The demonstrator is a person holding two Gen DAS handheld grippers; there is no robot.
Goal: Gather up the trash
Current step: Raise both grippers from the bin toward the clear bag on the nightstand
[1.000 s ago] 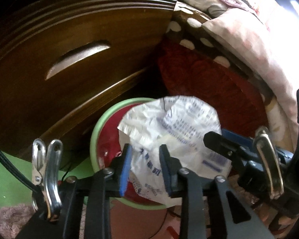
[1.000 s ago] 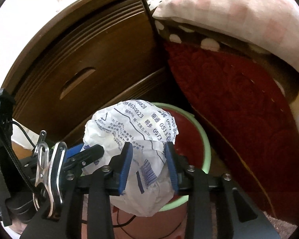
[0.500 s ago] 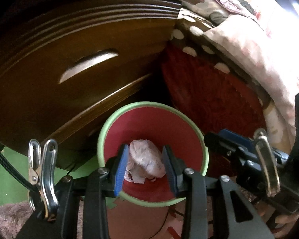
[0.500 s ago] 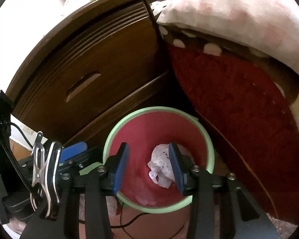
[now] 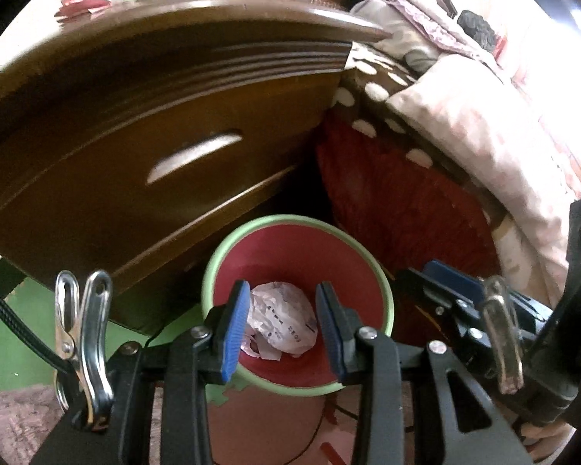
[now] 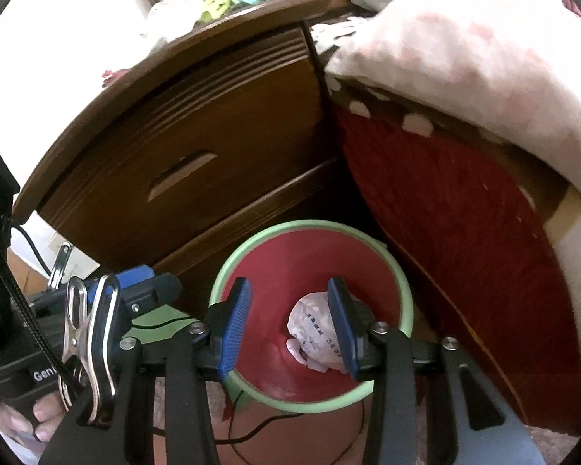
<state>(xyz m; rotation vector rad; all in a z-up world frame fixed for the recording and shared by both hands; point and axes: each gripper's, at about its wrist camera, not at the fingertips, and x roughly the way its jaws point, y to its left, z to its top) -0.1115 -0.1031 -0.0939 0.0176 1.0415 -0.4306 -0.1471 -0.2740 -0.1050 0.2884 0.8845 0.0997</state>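
Observation:
A crumpled white printed paper lies at the bottom of a red bin with a pale green rim. My left gripper hovers above the bin mouth, open, with nothing between its blue pads. In the right wrist view the same paper rests low in the bin, and my right gripper hangs over it, open and holding nothing. Each gripper shows at the edge of the other's view: the right one, the left one.
A dark wooden nightstand with a slot-handled drawer stands behind the bin. A bed with a red blanket and a pink quilt crowds the right side. Black cables trail on the floor. A hand grips the left tool.
Both grippers held the crumpled paper over the bin; they let go and it fell to the bottom. Both grippers have since lifted a little.

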